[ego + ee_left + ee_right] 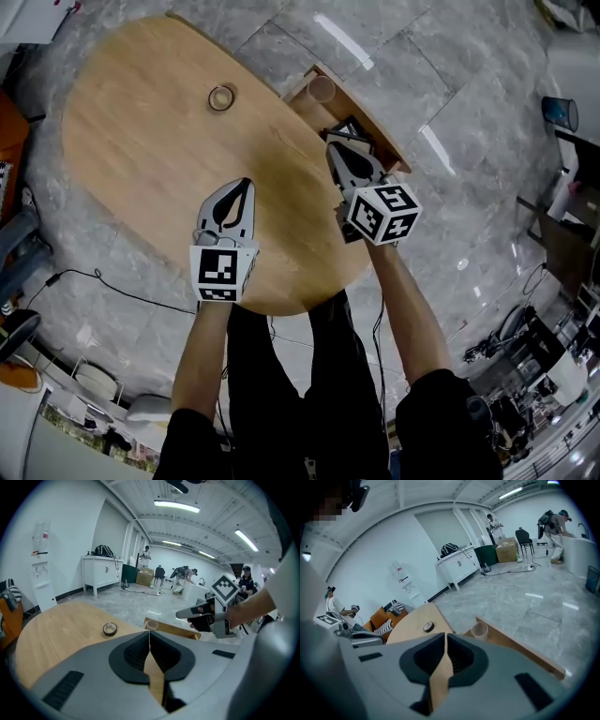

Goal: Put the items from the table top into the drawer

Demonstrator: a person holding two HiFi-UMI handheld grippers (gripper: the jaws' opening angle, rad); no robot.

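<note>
Both pairs of jaws were pressed together, empty — left gripper over the table, right gripper beside the drawer.

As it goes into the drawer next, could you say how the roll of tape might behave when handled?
The roll of tape lies flat on the table, so a push should slide it, not roll it. It looks small and hollow, so it is probably light. Its wound ring likely stays stiff if pinched.
</note>
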